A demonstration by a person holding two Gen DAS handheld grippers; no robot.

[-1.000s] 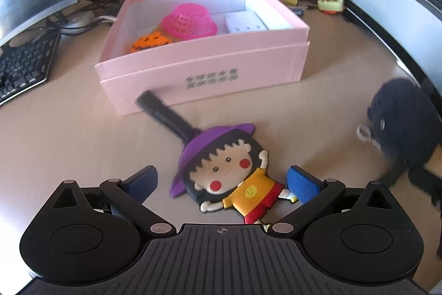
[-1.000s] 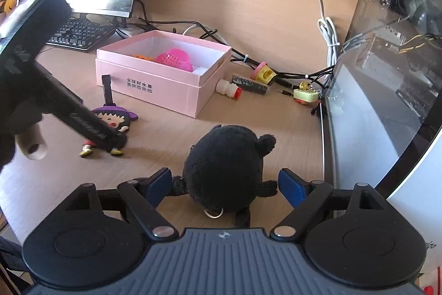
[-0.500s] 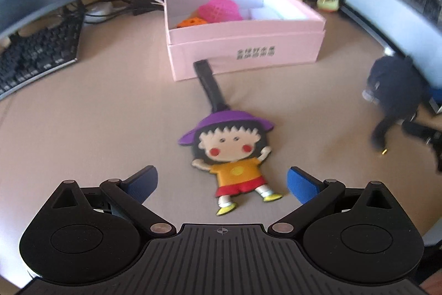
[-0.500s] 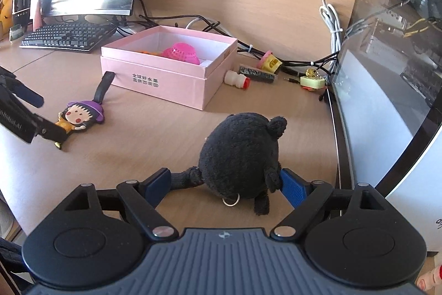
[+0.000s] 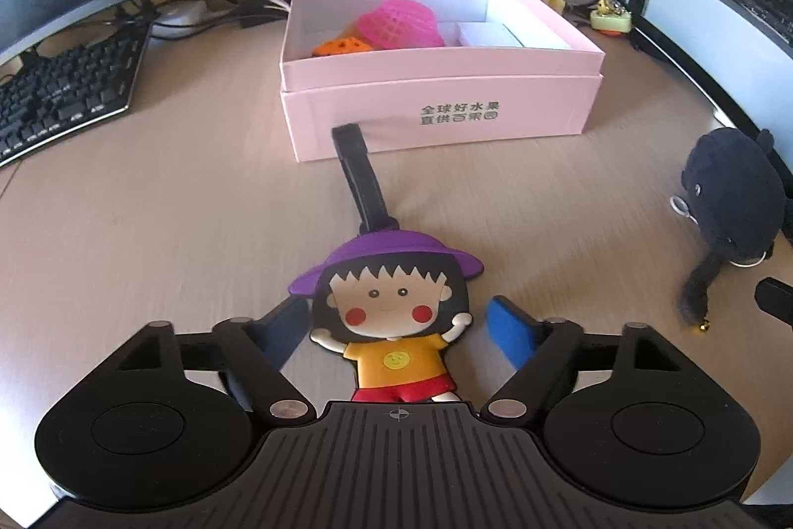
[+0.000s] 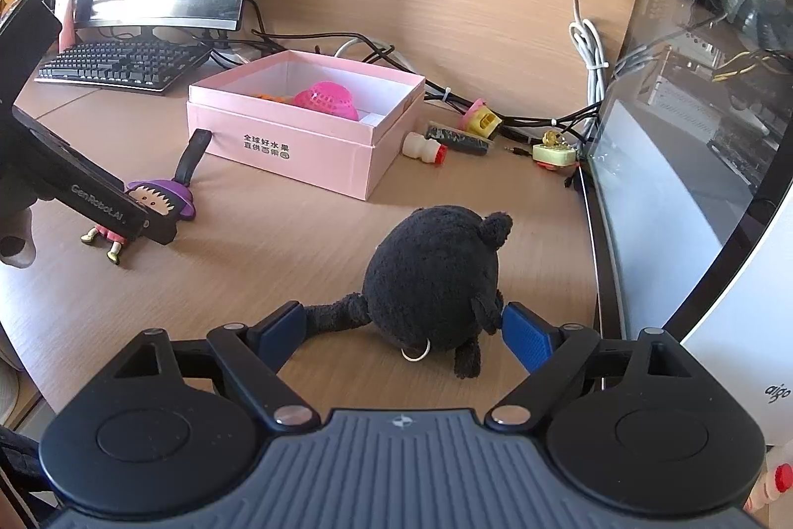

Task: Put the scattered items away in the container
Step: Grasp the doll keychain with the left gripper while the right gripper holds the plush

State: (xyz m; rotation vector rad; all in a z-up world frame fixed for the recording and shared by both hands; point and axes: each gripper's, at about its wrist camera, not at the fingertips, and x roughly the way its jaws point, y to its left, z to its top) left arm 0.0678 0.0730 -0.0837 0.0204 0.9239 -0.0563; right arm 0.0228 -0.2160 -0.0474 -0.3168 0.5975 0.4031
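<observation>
1. Cartoon-girl luggage tag (image 5: pixel 391 321) flat on the desk, face up, at 6 o'clock from the pink box (image 5: pixel 441 117); black strap (image 5: pixel 361 177) running toward 12, its tip just beside the box's front wall. Flat lie leaves only thin edges to pinch.
2. Left gripper (image 5: pixel 396 325) low over the tag, jaws apart, one blue pad either side of the head and shoulders. Left pad apparently touching the tag's edge, right pad a little off. Straddle reads as the set-up for an edge pinch; no closure yet.
3. Black plush toy (image 6: pixel 436 276) on the desk at 4 o'clock from the box, well apart from it, metal ring (image 6: pixel 415 353) at its near underside.
4. Right gripper (image 6: pixel 404 330) jaws apart, bracketing the plush: right pad against its flank, left pad by the stretched-out limb. Soft body should compress, so probably a deep bite needed.
5. Box open-topped, already holding a pink mesh strainer (image 5: pixel 399 24), an orange piece (image 5: pixel 342 45) and a white block (image 5: pixel 488 33); free floor space unclear from here.
6. Farther out, at 2 o'clock behind the box: small white bottle with red cap (image 6: pixel 423 147), dark brush-like bar (image 6: pixel 458 137), yellow-pink trinket (image 6: pixel 481 121), yellow-green piece (image 6: pixel 554 152). Likely also awaiting tidying.
7. Keyboard (image 5: pixel 59 102) at 9 o'clock, cables at 12.
</observation>
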